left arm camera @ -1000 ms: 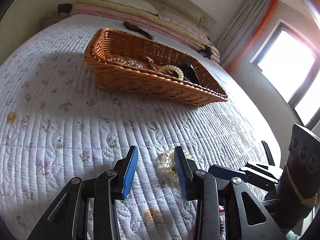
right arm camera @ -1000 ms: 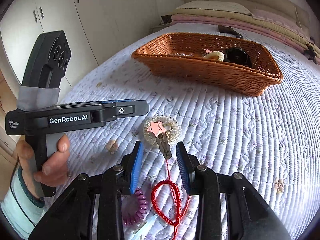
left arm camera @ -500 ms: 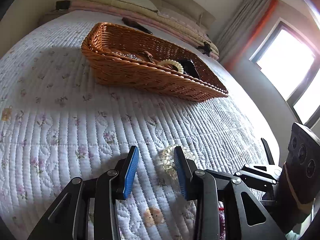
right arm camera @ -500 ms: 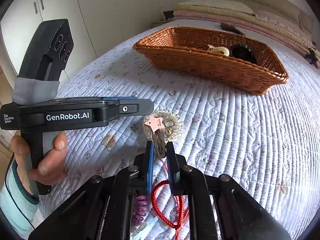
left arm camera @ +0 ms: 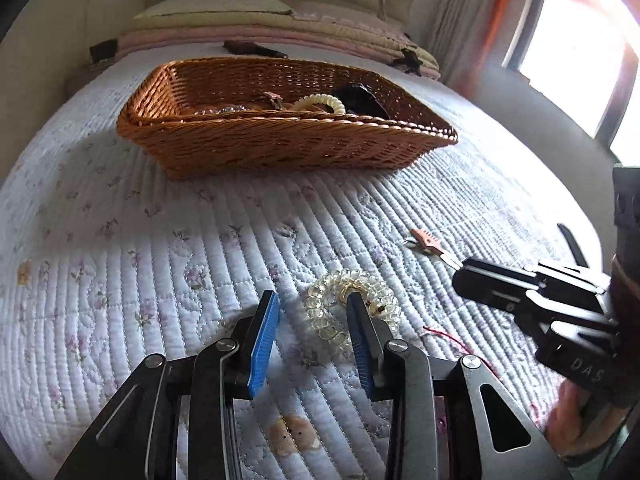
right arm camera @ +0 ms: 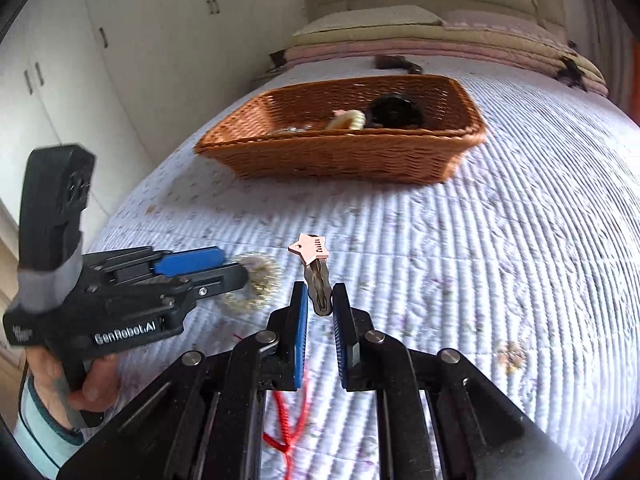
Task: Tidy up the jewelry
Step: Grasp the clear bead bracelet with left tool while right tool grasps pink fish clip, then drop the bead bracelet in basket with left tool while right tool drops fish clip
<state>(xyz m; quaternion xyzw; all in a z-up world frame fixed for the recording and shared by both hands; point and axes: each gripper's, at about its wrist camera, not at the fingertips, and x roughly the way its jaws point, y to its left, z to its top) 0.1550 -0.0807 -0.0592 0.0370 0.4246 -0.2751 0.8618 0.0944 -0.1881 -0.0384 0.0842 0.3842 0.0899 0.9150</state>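
A clear spiral hair tie (left arm camera: pixel 320 312) lies on the quilt. My left gripper (left arm camera: pixel 312 320) straddles its near side: one blue finger stands inside the ring, the other outside it. The jaws are closing with a strand between them, and a gap still shows at the pads. My right gripper (right arm camera: pixel 320 298) is shut on the dark shaft of a hair clip (right arm camera: pixel 316 280) with a pink star and holds it just above the quilt. That clip (left arm camera: pixel 428 242) sticks out of the right gripper (left arm camera: pixel 460 268) in the left wrist view. The left gripper (right arm camera: pixel 240 276) sits at the hair tie (right arm camera: pixel 256 280).
A wicker basket (left arm camera: pixel 280 148) stands farther up the bed (right arm camera: pixel 500 260) and holds a cream hair tie (left arm camera: pixel 320 102), a black piece and clear beads. A red cord (right arm camera: pixel 288 420) lies under the right gripper. Pillows line the headboard; a window is at the right.
The right gripper shut on the star clip, lifted it off the clear hair tie and carried it to the right. The left gripper's jaws narrowed around the hair tie's near side.
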